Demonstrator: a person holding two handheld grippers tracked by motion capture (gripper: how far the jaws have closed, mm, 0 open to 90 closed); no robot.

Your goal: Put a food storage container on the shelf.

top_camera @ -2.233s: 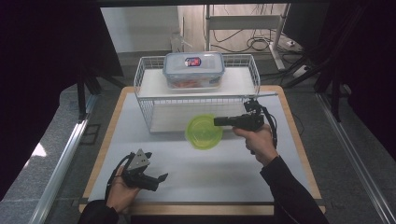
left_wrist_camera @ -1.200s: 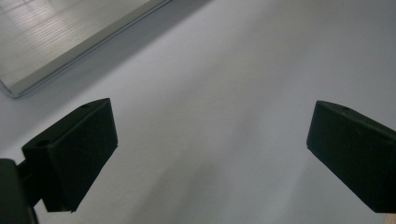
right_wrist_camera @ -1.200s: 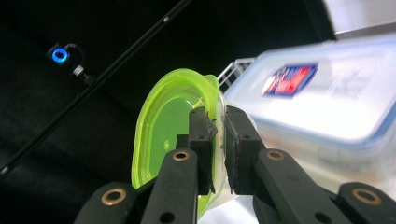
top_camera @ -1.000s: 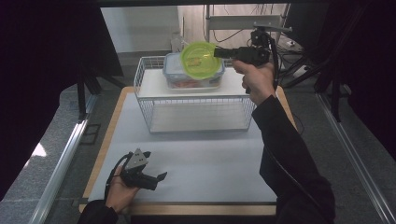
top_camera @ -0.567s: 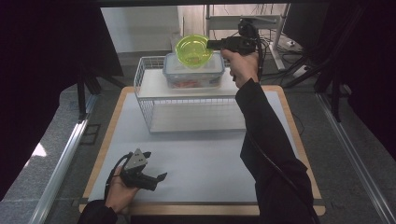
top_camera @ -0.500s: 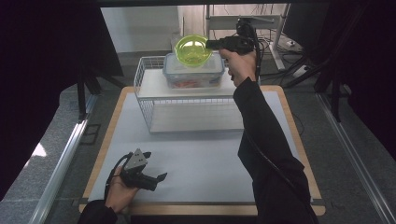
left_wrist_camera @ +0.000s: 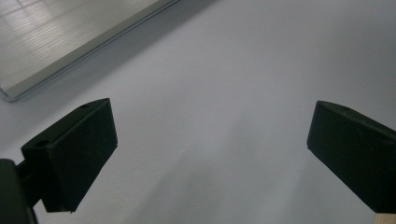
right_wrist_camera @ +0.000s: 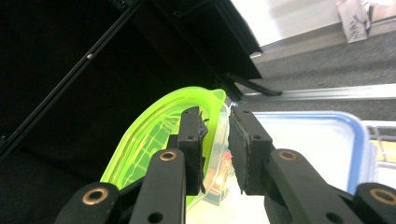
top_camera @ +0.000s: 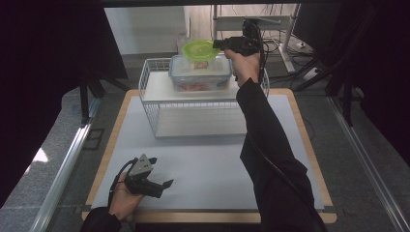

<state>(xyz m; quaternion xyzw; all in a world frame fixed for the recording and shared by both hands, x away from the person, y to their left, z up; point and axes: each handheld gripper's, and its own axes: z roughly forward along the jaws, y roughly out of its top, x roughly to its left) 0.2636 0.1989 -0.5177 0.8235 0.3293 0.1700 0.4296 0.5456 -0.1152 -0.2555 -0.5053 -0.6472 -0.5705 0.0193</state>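
The right gripper (top_camera: 218, 44) clamped the green bowl (top_camera: 199, 48) by its rim above the lidded box (top_camera: 200, 73) on the far rack (top_camera: 150, 82), likely placing; next, lower gently. The left gripper (top_camera: 167, 183) rested open near.

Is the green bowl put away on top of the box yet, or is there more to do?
Almost. The green bowl is already lifted off the table and sits right above the lidded box on the wire rack. The right gripper is pinching the bowl's rim. Probably left: set it down and let go. The left gripper rests open on the table.
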